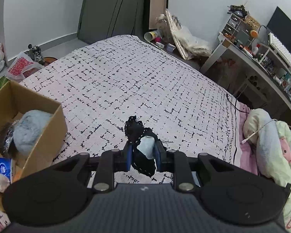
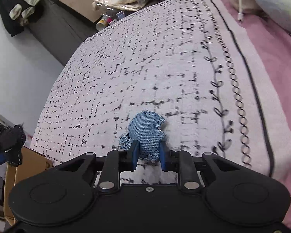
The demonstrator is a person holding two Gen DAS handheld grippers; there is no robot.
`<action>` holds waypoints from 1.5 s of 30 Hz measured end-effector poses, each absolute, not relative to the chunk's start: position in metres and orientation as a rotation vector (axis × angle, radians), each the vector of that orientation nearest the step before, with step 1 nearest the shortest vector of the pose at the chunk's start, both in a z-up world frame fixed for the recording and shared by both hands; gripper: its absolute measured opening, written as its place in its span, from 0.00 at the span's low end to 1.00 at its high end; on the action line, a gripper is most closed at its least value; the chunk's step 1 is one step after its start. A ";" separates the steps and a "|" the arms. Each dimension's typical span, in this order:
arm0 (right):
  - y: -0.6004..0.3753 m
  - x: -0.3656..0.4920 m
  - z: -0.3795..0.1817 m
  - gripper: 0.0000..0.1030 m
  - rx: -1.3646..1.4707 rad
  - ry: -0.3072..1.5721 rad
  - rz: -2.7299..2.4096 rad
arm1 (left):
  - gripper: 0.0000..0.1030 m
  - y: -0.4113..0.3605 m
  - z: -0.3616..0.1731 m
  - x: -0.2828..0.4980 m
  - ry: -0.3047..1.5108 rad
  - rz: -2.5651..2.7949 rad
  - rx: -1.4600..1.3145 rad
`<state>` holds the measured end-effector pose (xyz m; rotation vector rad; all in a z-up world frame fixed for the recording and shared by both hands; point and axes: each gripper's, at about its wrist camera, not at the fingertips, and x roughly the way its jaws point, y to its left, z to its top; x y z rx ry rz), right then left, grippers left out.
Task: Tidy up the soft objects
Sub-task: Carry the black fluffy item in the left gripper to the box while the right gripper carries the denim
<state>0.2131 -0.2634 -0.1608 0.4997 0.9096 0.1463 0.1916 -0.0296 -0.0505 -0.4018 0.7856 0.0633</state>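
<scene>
Tools [image 1: 143, 151] [image 2: 148, 152] angle downward over bed [image 1: 126, 73], each clamping cloth.

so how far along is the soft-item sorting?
Done: a fluffy blue item already sits in the cardboard box. In hand: the left hand-held gripper is shut on a black fabric piece, and the right hand-held gripper is shut on a blue denim piece on the bedspread. Left: boxing both.

A bed [image 1: 126, 73] under a white spread [image 2: 145, 62] with broken black grid marks (a chain-and-vine border along one side) carries an open cardboard box [image 1: 48, 128] at one edge, a pink sheet [image 2: 271, 58], and bundled pastel bedding [image 1: 271, 136].
</scene>
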 end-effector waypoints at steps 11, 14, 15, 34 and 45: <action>-0.278 0.182 -0.123 0.21 0.484 0.816 0.142 | 0.22 -0.014 -0.044 0.158 0.773 0.053 -0.400; -0.277 0.172 -0.109 0.21 0.481 0.784 0.147 | 0.22 -0.010 -0.039 0.150 0.763 0.052 -0.403; -0.277 0.169 -0.105 0.21 0.483 0.776 0.149 | 0.22 -0.009 -0.036 0.147 0.758 0.051 -0.402; -0.243 0.127 -0.046 0.21 0.455 0.661 0.228 | 0.22 0.016 -0.008 0.103 0.669 0.055 -0.389; -0.226 0.116 -0.038 0.21 0.426 0.641 0.227 | 0.22 0.039 -0.009 0.093 0.649 0.067 -0.399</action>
